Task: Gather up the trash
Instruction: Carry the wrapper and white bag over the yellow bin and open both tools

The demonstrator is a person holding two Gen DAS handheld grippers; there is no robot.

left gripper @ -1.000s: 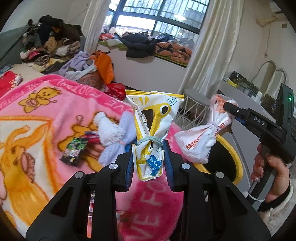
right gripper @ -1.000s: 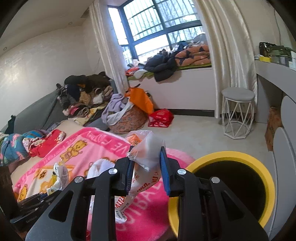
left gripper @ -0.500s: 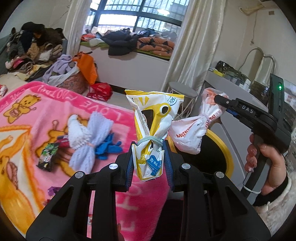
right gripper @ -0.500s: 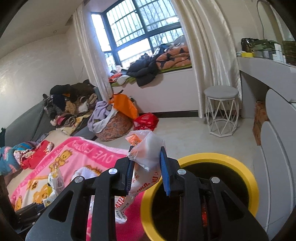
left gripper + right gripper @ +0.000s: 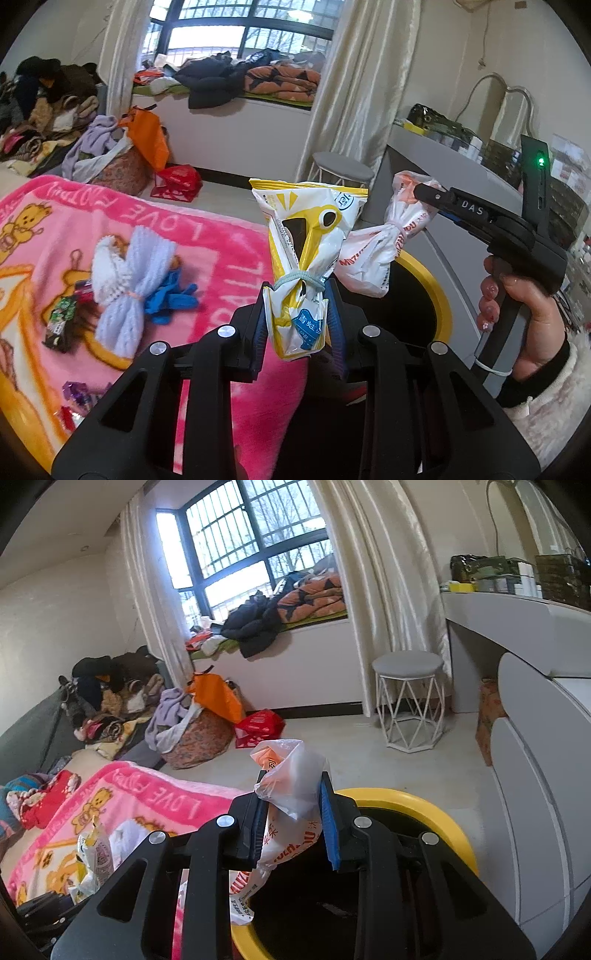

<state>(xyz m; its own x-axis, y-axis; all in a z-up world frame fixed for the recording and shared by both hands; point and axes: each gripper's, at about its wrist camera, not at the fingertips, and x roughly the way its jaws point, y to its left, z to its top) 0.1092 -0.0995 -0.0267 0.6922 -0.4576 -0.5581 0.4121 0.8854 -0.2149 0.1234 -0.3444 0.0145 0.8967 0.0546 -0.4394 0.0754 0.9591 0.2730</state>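
Observation:
My left gripper point(image 5: 297, 325) is shut on a yellow and white snack bag point(image 5: 308, 240) tied with a pale hair band, held upright over the edge of the pink blanket point(image 5: 207, 236). My right gripper point(image 5: 291, 812) is shut on a white plastic bag with red print point(image 5: 284, 812), which also shows in the left wrist view point(image 5: 373, 254). It hangs over the yellow-rimmed black bin point(image 5: 436, 812), also seen in the left wrist view point(image 5: 439, 288). The snack bag appears at the lower left of the right wrist view point(image 5: 92, 856).
On the blanket lie a white and lilac knit bundle point(image 5: 125, 280), a blue glove point(image 5: 170, 299) and small wrappers point(image 5: 59, 321). A grey stool point(image 5: 408, 698), a grey dresser point(image 5: 535, 775), a laundry basket point(image 5: 195, 734) and a red bag point(image 5: 260, 727) stand around.
Both grippers have moved right toward the bin with their bags. The white plastic bag now hangs over the bin opening. Both grips are unchanged.

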